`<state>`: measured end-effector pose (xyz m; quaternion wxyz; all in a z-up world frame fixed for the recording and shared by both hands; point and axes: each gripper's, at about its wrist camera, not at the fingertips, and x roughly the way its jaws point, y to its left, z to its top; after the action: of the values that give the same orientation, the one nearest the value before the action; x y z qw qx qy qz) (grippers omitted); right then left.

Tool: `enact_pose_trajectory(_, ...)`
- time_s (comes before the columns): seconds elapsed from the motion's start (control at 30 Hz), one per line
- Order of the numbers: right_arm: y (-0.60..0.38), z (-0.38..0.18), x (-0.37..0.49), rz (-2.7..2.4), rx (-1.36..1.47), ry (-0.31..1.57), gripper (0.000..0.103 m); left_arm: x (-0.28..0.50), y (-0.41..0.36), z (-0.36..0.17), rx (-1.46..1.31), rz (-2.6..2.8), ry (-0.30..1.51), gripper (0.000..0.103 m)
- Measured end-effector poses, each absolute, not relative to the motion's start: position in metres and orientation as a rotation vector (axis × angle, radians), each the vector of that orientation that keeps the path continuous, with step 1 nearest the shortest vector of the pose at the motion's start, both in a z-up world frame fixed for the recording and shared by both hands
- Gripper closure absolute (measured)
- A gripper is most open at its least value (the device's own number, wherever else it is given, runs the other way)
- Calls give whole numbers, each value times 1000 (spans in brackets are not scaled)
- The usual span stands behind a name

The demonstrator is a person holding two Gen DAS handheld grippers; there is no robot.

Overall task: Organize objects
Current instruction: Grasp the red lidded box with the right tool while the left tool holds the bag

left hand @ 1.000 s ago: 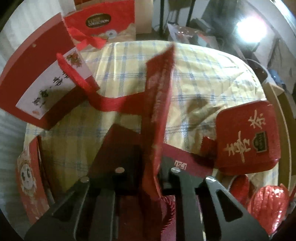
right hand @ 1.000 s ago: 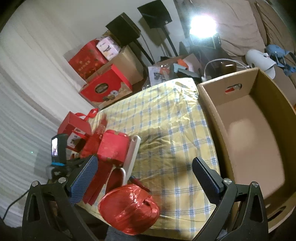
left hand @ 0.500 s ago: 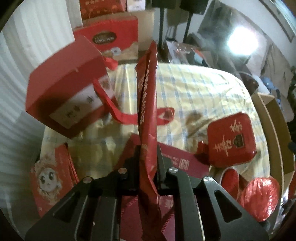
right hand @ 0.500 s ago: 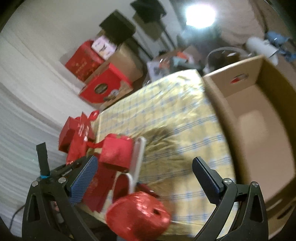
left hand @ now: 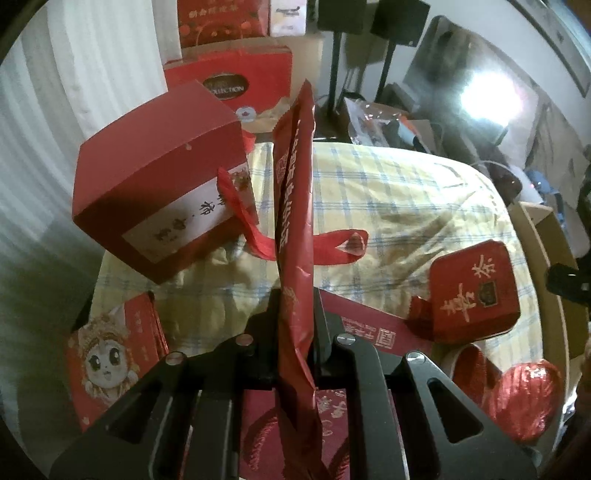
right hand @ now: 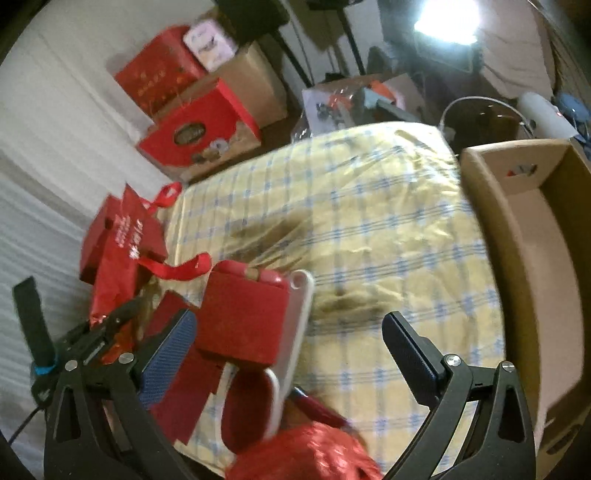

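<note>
Yellow checked cloth covers the desk we work at, with red gift boxes stacked on the floor beyond its far edge and a bright lamp glaring behind them. Our left hand-held gripper is nearly closed, its jaws pinching a flat red packet that stands upright between them, lifted off the cloth near the desk's near-left corner. Beside the packet, toward the left edge, a red box with a white label sits tilted, and its ribbon handle trails across the cloth behind the packet. A red card with a cartoon face lies at the near-left edge. Nearer the middle of the near edge we see a red tin with gold characters, and a shiny red foil ball rests just beside it at the near edge. Our right hand-held gripper hangs with its jaws wide apart and nothing between them, above the near edge; its view is blurred. An open cardboard box stands along the desk's right edge, and what we see of its inside holds nothing.
</note>
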<state>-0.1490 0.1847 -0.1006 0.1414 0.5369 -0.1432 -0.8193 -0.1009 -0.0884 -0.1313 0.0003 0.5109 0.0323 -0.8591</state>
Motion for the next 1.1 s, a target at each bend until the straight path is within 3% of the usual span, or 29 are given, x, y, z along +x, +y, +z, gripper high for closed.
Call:
enact_pose_trajectory(0.3, 154, -131, -161, -2284, 1649, -466, 9, -96, -93, -121, 1587, -2738, 110, 91)
enact_pose_trajectory(0.47, 148, -140, -168, -2293, 1690, -472, 19, -90, -89, -120, 1589, -2755, 85, 91)
enact_pose_trajectory(0.63, 135, -137, -168, -2324, 1708, -357, 21, -87, -93, -117, 1574, -2750, 103, 91)
enact_pose_trajectory(0.87, 96, -140, -165, -2356, 1697, -127, 34, -75, -96, -108, 1479, -2716, 37, 91)
enact_pose_trajectory(1.1, 67, -147, -172, -2394, 1699, 75, 37, -69, -100, -104, 1475, -2732, 94, 91)
